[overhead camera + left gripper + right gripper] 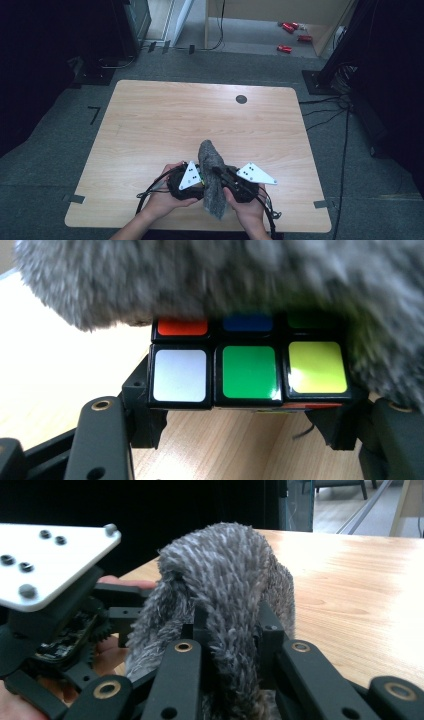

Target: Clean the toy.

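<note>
A colour-tiled puzzle cube (248,372) sits between the jaws of my left gripper (240,417), which is shut on its two sides. White, green and yellow tiles face the camera. A grey fluffy cloth (225,275) lies draped over the cube's top and right side. My right gripper (232,630) is shut on a fold of that cloth (225,570). In the high view both grippers meet near the table's front edge, left gripper (199,182) and right gripper (221,176) on either side of the upright cloth (212,165). The cloth hides the cube there.
The wooden table (200,115) has a small black round mark (241,99) near its far edge. On the floor beyond lie red cans (287,37). Cables (330,107) run along the floor at the right.
</note>
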